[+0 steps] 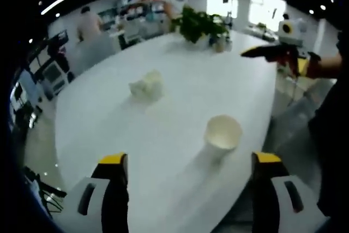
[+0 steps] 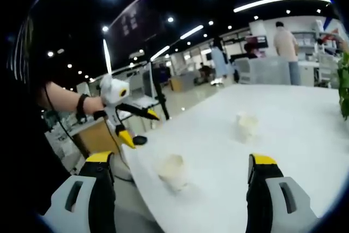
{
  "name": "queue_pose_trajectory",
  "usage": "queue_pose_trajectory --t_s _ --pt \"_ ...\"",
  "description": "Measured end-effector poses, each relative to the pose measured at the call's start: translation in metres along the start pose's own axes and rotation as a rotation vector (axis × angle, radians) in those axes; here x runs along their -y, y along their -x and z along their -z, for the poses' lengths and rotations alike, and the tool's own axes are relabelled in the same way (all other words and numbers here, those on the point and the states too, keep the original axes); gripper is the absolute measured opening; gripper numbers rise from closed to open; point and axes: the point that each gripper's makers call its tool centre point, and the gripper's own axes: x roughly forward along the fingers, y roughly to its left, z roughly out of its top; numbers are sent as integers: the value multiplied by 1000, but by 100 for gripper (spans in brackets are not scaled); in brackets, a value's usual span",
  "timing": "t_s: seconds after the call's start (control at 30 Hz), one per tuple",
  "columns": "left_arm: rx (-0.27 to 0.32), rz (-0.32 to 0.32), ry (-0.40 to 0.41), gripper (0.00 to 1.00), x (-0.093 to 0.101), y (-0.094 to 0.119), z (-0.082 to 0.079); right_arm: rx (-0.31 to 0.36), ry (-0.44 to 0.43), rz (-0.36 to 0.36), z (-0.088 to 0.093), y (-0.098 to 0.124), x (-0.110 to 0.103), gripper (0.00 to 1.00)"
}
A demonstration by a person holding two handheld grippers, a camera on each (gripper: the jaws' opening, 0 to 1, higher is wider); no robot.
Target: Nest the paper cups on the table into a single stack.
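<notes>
the near paper cup (image 1: 222,133) stands upright on the white table (image 1: 180,184), close to the table edge on the person's side, mouth open upward, so its long axis is vertical. taken from this cup, the second paper item (image 1: 147,86) lies well apart toward the table's middle; it looks crumpled or tipped, and whether it is one cup or several cannot be told. further off from the near cup, a green plant (image 1: 199,24) stands at the far end of the table.

in the left gripper view the near cup sits ahead of the left gripper (image 1: 192,162), between the lines of its two jaws and closer to the right-hand jaw. the jaws stand wide apart and hold nothing.

in the right gripper view the same near cup (image 2: 173,171) lies ahead of the right gripper (image 2: 182,162), also between its spread, empty jaws, with the second paper item (image 2: 246,124) beyond it.

judgement: both grippers are off the table edge and short of the near cup. the left gripper appears the nearer. a side-on approach across the vertical axis would suit a grasp; a thin paper wall is likely to deform under a hard squeeze.
</notes>
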Motion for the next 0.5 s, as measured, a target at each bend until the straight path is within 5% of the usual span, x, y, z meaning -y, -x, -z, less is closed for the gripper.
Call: queue_pose_trajectory --t_s 0.3,0.5 --pt "48 -4 47 99 -7 -3 -2 -35 35 5 -8 -10 15 100" --pt "77 1 44 99 -10 -8 -5 -33 93 56 -27 -19 47 100"
